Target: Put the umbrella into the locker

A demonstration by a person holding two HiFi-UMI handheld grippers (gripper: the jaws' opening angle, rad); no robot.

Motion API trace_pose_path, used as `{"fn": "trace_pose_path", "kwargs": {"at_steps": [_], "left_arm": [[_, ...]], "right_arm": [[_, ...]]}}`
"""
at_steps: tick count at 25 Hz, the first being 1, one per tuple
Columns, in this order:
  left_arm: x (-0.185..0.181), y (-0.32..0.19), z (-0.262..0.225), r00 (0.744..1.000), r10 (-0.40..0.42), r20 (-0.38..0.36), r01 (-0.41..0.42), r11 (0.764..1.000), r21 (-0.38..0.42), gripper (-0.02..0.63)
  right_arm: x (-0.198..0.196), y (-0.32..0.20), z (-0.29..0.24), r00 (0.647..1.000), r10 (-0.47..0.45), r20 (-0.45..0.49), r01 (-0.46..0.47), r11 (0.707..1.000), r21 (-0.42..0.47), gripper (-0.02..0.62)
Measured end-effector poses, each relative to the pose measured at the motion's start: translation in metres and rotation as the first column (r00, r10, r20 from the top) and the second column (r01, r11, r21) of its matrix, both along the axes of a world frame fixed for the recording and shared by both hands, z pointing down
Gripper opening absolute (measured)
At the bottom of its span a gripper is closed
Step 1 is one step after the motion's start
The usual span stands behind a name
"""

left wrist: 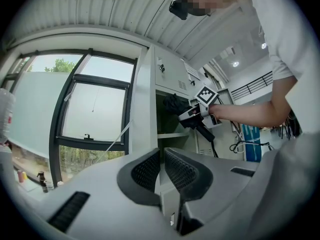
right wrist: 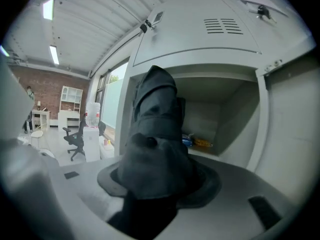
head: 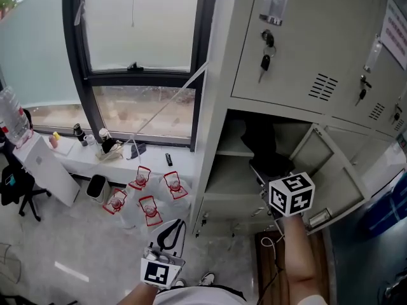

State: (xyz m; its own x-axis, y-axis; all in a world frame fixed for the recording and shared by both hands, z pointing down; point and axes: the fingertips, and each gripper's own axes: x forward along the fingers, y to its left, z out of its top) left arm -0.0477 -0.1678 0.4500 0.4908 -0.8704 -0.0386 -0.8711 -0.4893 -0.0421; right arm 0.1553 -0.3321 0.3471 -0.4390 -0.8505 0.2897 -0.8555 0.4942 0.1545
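A folded black umbrella (head: 262,146) sticks forward from my right gripper (head: 272,170), which is shut on it. Its far end reaches into the open compartment of the grey locker (head: 234,178), above the lower shelf. In the right gripper view the umbrella (right wrist: 156,134) fills the middle, clamped between the jaws of the right gripper (right wrist: 157,184), with the locker opening (right wrist: 225,109) right behind it. My left gripper (head: 169,236) hangs low in front of the person, jaws together and empty. In the left gripper view, the left gripper (left wrist: 161,170) points level at the locker's side.
The locker door (head: 336,184) stands swung open to the right. Small blue and yellow packets (right wrist: 196,143) lie on the inner shelf. Keys (head: 266,51) hang from the door above. Several red-capped water jugs (head: 150,199) stand on the floor by the window, an office chair (head: 19,192) further left.
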Motion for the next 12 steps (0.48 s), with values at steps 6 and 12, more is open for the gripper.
{"fn": "trace_pose_path", "kwargs": {"at_steps": [6, 12], "left_arm": [[0.002, 0.001, -0.003, 1.000, -0.007, 0.004, 0.007, 1.000, 0.005, 0.044], [0.000, 0.002, -0.002, 1.000, -0.020, 0.013, 0.020, 1.000, -0.001, 0.044]], "right_arm": [[-0.012, -0.030, -0.003, 0.989, -0.006, -0.145, 0.007, 1.000, 0.012, 0.232], [-0.015, -0.055, 0.001, 0.967, 0.001, -0.254, 0.000, 1.000, 0.007, 0.232]]}}
